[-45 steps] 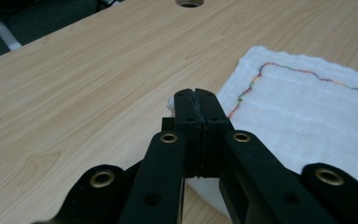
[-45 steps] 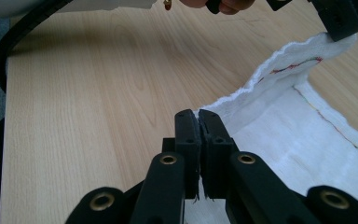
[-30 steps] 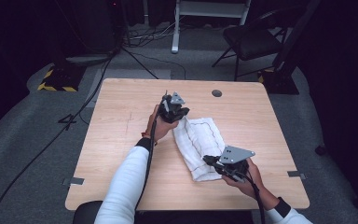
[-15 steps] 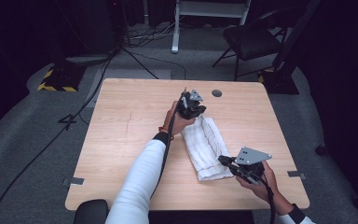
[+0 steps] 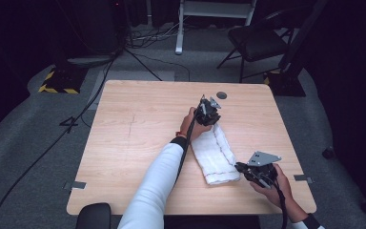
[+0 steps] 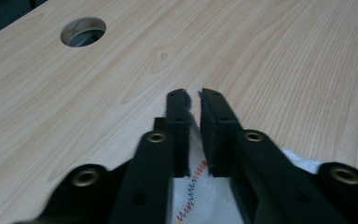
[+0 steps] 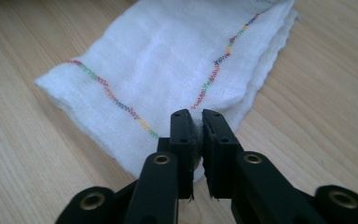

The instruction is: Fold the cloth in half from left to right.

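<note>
A white towel (image 5: 215,155) with coloured stitching lies folded into a narrow strip on the wooden table (image 5: 138,129), right of centre. My left gripper (image 5: 208,112) is at the towel's far end, shut on that corner; in the left gripper view white cloth (image 6: 191,186) sits between the nearly closed jaws of the left gripper (image 6: 193,95). My right gripper (image 5: 248,169) is at the near right corner. In the right gripper view the right gripper (image 7: 195,119) pinches the edge of the towel (image 7: 168,56), which stretches away flat.
A round cable hole (image 5: 221,95) is in the table just beyond the left gripper, also seen in the left gripper view as the hole (image 6: 83,31). A dark chair (image 5: 257,40) and a stand stand on the floor behind the table.
The left gripper has carried its towel corner to the right and farther away, folding the cloth over into a narrower strip. The right gripper has shifted slightly right, still holding its corner.
</note>
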`<state>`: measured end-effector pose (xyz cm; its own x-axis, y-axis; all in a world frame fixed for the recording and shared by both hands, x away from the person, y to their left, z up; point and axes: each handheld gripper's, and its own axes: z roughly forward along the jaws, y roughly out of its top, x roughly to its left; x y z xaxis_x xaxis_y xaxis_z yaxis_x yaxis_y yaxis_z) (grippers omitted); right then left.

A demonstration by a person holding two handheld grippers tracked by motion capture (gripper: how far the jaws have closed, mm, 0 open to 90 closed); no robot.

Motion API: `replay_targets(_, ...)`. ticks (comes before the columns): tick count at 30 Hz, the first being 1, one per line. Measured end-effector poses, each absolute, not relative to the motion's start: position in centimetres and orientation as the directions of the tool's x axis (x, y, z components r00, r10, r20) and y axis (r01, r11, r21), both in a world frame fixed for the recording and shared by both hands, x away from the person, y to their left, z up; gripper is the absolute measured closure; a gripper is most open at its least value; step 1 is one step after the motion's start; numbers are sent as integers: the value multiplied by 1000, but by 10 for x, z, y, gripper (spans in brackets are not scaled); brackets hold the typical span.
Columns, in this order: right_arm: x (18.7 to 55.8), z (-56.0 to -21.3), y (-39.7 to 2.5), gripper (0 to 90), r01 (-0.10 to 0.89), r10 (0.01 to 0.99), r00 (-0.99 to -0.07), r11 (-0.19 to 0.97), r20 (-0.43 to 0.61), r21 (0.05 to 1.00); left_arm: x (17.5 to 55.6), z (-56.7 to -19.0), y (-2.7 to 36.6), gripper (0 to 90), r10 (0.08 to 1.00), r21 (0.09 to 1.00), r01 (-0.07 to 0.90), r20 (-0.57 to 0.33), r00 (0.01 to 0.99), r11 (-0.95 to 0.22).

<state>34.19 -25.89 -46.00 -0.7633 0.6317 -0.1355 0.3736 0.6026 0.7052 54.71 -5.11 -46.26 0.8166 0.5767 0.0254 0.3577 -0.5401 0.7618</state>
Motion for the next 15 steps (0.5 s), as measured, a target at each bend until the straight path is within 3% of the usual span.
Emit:
replay_targets(4, 344, -464, -262, 697, 394, 640, -757, 608, -132, 689, 535, -454, -41, 601, 561, 777, 349, 7, 828, -525)
replay_targets(8, 347, -462, -264, 585, 408, 647, -753, 604, -123, 684, 511, -447, -30, 309, 545, 763, 378, -41, 838, -524)
replay_targets(15, 354, -454, -272, 509, 390, 664, -739, 555, -110, 735, 450, -437, 5, 236, 445, 762, 275, 19, 896, -586)
